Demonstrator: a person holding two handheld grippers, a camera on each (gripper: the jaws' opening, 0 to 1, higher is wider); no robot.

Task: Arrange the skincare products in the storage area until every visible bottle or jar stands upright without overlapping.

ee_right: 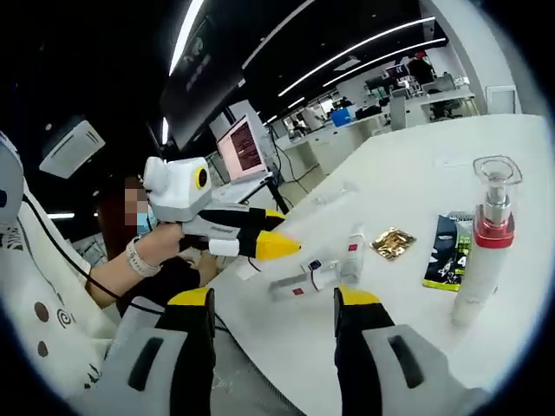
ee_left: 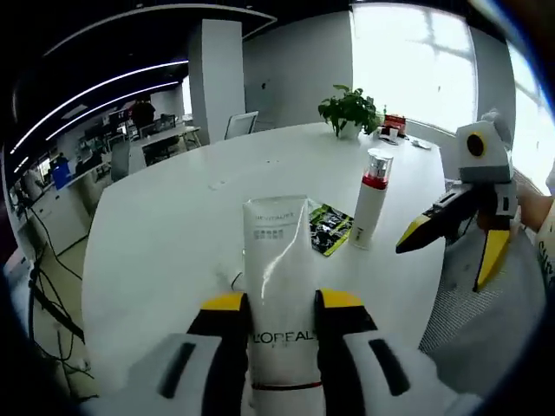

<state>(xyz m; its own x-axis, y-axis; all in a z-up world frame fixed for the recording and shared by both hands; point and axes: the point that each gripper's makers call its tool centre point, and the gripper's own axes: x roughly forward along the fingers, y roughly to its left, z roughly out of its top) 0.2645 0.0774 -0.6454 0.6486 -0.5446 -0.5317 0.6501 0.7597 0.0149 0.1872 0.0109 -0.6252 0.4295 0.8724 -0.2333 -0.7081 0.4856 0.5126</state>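
A white L'Oreal tube [ee_left: 277,260] lies flat on the white table [ee_left: 165,225], pointing away from me, and my left gripper [ee_left: 282,301] is shut on its near end. To its right a white bottle [ee_left: 371,204] with a red band and clear cap stands upright; it also stands at the right in the right gripper view, bottle [ee_right: 484,260]. My right gripper [ee_left: 453,247] hovers open beyond the bottle. In its own view the right gripper [ee_right: 274,299] is open with nothing between its jaws. The left gripper [ee_right: 260,243] comes in from the left, a white tube [ee_right: 303,279] beside its tip.
A green-black sachet [ee_left: 328,227] lies between tube and bottle, seen too as sachet [ee_right: 447,251]. A gold sachet [ee_right: 392,243] lies farther back. A potted plant [ee_left: 349,108] and a red item [ee_left: 395,121] stand at the table's far edge. A person's hand [ee_right: 152,251] holds the left gripper.
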